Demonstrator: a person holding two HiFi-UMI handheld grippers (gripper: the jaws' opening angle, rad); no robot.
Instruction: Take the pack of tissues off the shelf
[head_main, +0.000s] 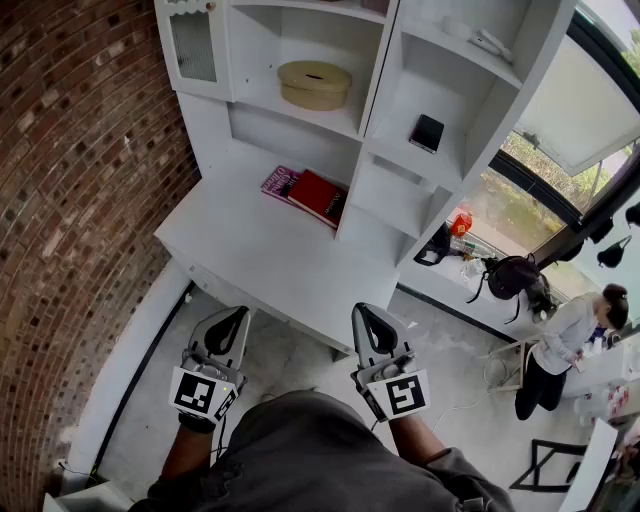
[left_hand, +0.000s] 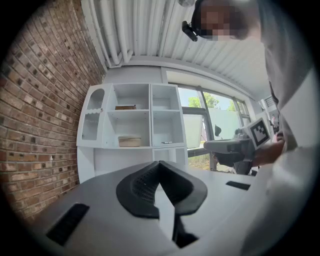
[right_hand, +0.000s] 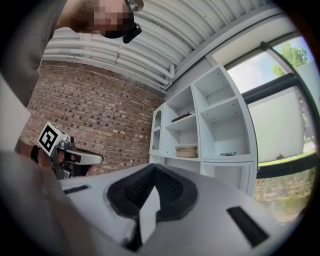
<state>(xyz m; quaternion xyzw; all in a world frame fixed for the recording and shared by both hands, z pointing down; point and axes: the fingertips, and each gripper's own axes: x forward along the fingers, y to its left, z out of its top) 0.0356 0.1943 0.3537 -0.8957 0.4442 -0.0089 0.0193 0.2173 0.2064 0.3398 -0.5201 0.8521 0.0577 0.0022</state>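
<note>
Two tools: the left tool (head_main: 231, 322) and the right tool (head_main: 367, 320) are both closed and hold nothing. One round tan pack of tissues (head_main: 314, 84) sits far off on the white shelf (head_main: 268, 104). Below it, one red book (head_main: 320, 196) and one pink book (head_main: 279, 182) lie on the surface (head_main: 250, 252).

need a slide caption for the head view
Left tongs and right tongs, both shut and empty, held before the white shelf unit with the round tan tissue box on a shelf.
</note>
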